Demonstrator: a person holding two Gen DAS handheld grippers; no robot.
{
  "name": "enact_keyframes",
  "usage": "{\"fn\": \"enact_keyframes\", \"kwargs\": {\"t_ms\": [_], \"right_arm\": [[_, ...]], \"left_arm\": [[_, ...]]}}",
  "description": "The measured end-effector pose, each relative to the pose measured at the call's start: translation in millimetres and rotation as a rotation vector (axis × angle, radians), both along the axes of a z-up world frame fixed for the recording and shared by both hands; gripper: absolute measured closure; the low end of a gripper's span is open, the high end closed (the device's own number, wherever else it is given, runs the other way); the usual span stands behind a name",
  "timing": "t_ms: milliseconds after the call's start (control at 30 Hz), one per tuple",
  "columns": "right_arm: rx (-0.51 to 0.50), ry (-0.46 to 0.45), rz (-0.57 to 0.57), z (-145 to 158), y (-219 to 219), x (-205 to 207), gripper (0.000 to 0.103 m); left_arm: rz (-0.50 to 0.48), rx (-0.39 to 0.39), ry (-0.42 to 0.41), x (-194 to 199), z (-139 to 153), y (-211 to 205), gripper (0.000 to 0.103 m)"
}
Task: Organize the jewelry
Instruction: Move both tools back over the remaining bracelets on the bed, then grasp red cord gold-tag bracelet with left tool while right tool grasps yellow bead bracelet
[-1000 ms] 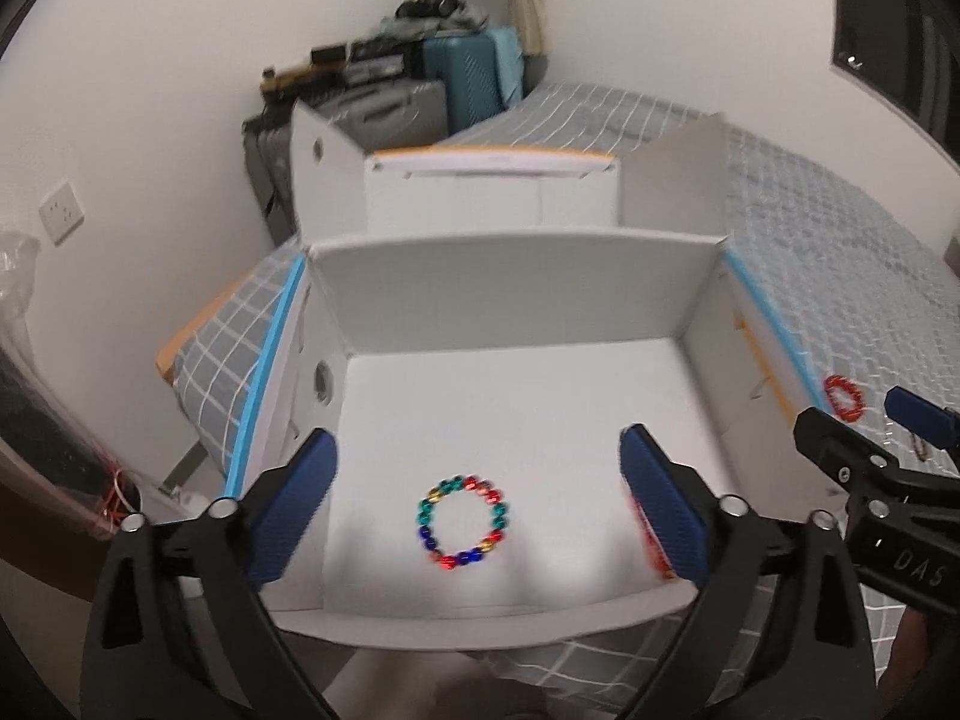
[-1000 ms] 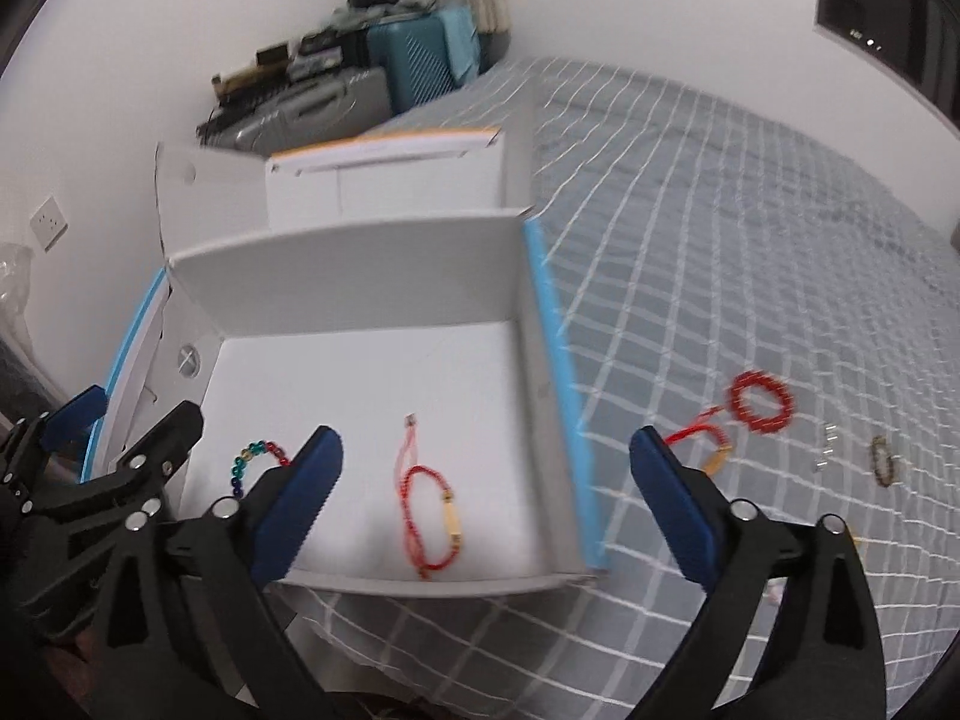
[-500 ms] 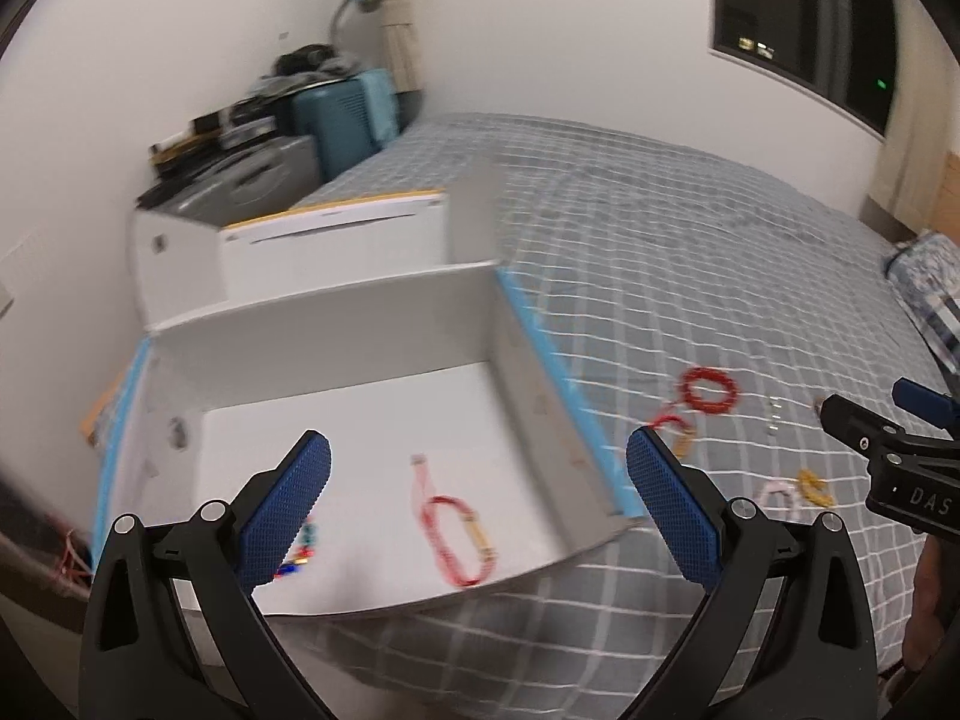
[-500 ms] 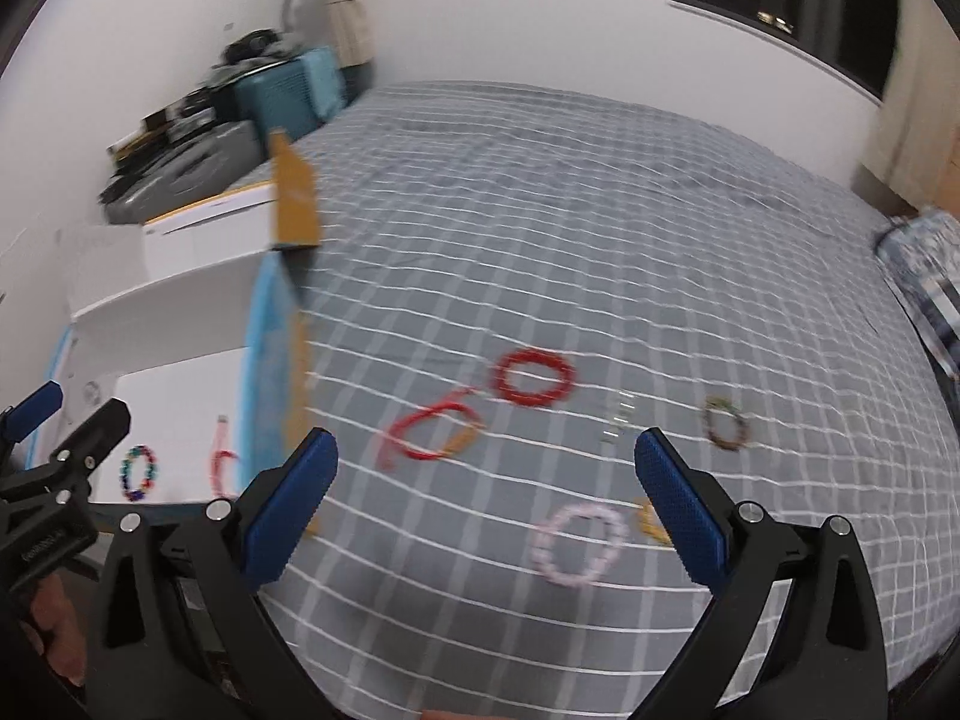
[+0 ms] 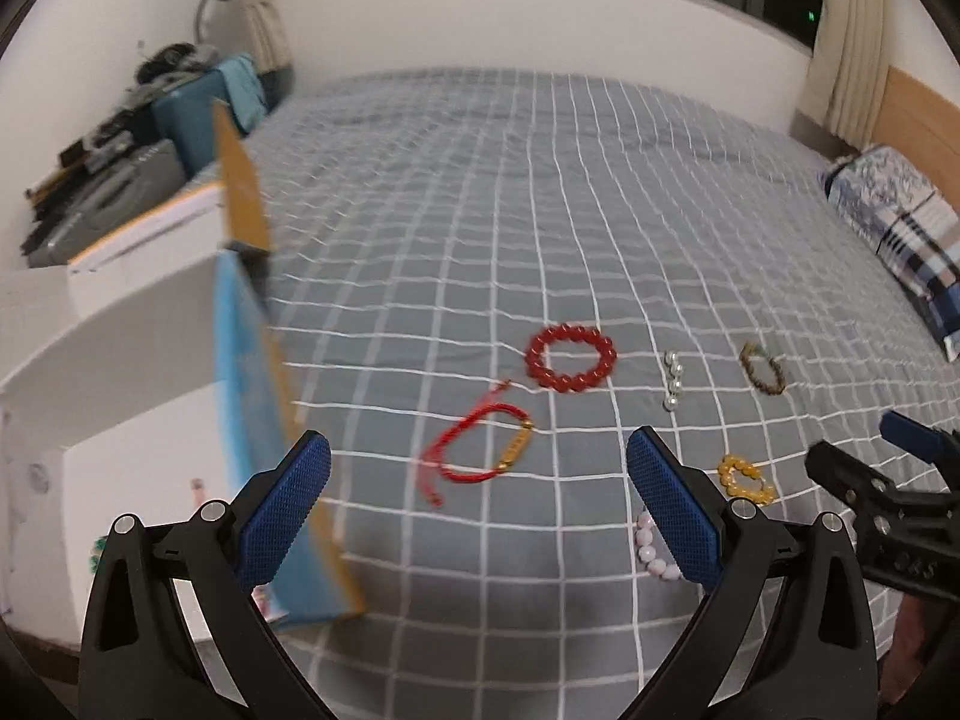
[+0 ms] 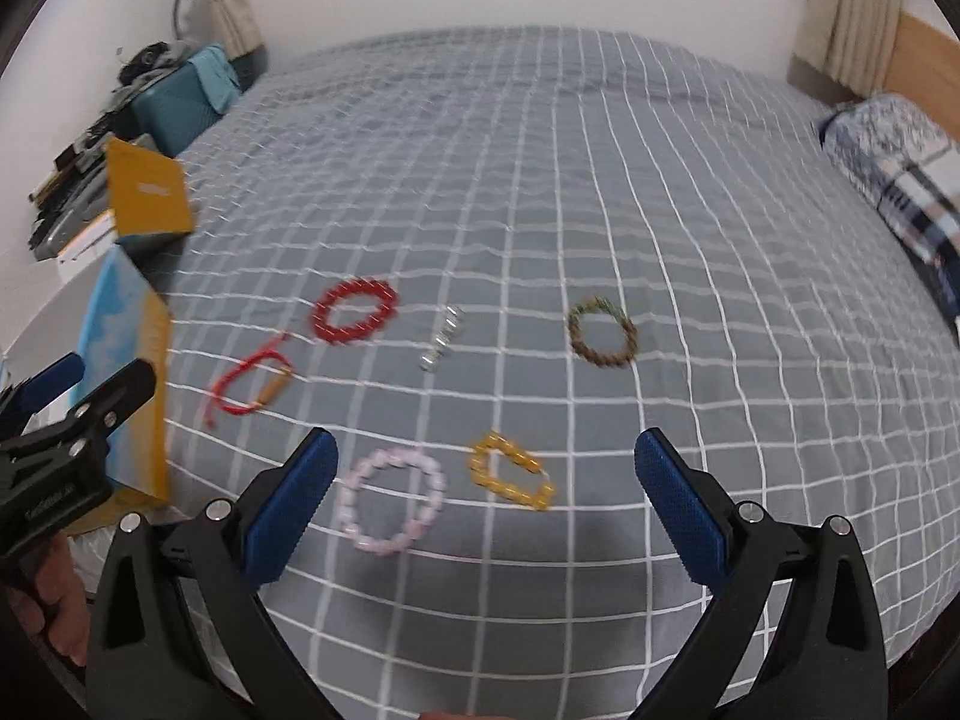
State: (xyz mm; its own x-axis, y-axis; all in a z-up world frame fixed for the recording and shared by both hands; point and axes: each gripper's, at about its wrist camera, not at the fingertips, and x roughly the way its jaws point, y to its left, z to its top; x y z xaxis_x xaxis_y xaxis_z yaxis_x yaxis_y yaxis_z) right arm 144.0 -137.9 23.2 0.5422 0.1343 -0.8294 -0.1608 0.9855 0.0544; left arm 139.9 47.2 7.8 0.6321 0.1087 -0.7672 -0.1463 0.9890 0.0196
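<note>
Leftmost, the open white cardboard box (image 5: 138, 420) sits at nine o'clock on the grey checked bedspread (image 5: 540, 210), beside the left gripper (image 5: 478, 507), its jaws apart and empty. Next, the red cord bracelet (image 6: 249, 381), red bead bracelet (image 6: 354, 312), pink bead bracelet (image 6: 390, 498) and yellow bead bracelet (image 6: 510, 471) lie loose. Ahead of the right gripper (image 6: 485, 501), jaws apart, a brown bead bracelet (image 6: 602, 332) lies at one o'clock.

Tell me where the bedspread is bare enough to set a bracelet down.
Bare: the wide stretch beyond the red bead bracelet and brown bracelet, and right of the brown one toward the pillow. Crowded: between the box and yellow bracelet.
</note>
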Motion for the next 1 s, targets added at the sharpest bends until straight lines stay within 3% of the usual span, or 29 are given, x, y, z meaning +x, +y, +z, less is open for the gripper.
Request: {"fn": "enact_keyframes", "kwargs": {"t_ms": [267,500,733,900,1000], "right_arm": [[0.031,0.102,-0.007,-58.0,-17.9,20.0,0.008],[0.043,0.168,0.009,-87.9,-19.5,35.4,0.008],[0.046,0.188,-0.007,-100.2,-23.7,41.2,0.008],[0.008,0.188,-0.020,-108.6,-20.2,42.9,0.017],[-0.003,0.183,-0.029,-109.3,-20.8,43.1,0.024]], "left_arm": [[0.002,-0.043,0.081,40.0,-66.2,-2.1,0.006],[0.014,-0.014,0.122,59.2,-99.5,3.8,0.006],[0.010,0.011,0.136,70.2,-114.8,4.0,0.006],[0.002,0.023,0.143,73.4,-120.1,3.7,0.007],[0.015,0.019,0.152,73.8,-120.5,7.5,0.018]]}}
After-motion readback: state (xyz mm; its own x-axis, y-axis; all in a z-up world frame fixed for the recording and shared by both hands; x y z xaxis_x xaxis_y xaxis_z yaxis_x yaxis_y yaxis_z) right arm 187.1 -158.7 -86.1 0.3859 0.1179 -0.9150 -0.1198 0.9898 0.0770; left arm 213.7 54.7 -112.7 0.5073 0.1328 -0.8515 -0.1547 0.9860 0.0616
